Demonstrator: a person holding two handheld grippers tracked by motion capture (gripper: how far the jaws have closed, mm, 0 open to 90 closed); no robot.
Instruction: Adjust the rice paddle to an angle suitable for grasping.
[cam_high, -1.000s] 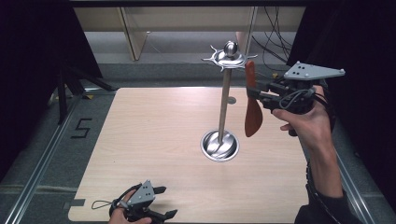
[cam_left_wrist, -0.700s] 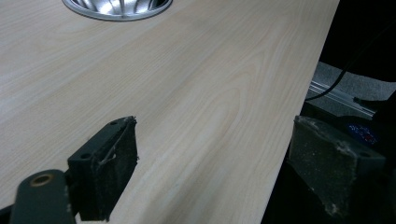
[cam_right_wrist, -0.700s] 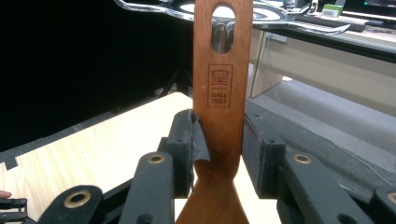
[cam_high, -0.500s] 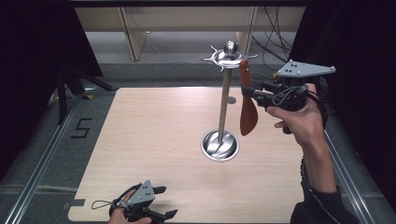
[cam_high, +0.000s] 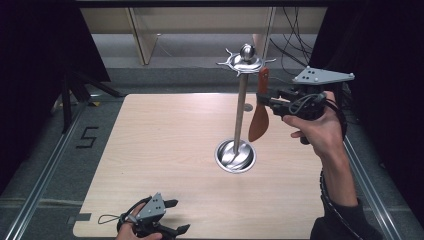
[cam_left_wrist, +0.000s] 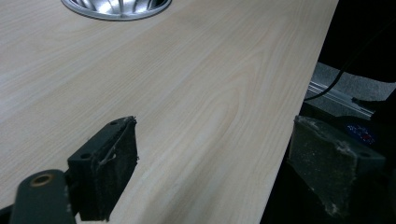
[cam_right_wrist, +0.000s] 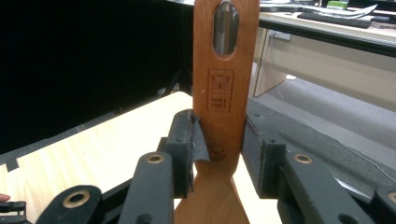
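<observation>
Wooden and reddish-brown, the spatula (cam_high: 260, 107) now hangs closer to the metal stand (cam_high: 241, 112) than it did a second ago: the right gripper (cam_high: 264, 98) has carried it in toward the pole, and its handle top has come up just beside the spiked hook ring (cam_high: 245, 62) at the stand's head. The left gripper (cam_high: 172, 217) has stayed put at the near edge of the table (cam_high: 165, 145).

In the high view the spatula is upright, a narrow handle above and a broad, rounded blade below, the blade hanging in the air well above the table and just to the right of the pole. In the right gripper view the handle (cam_right_wrist: 226, 70) shows warm orange-brown grain, a long oval hanging hole near its top and a small burnt-in stamp beneath it.

The right gripper's fingers (cam_right_wrist: 184, 149) are clamped on the handle from both sides, low on it, just below the stamp; the hole and upper handle rise clear above the pads and the wood widens toward the blade below them.

The left gripper's fingers (cam_left_wrist: 105, 172) stand wide apart with nothing between them, low over the table's near right corner, the stand's round base (cam_left_wrist: 116, 7) well ahead of them.
</observation>
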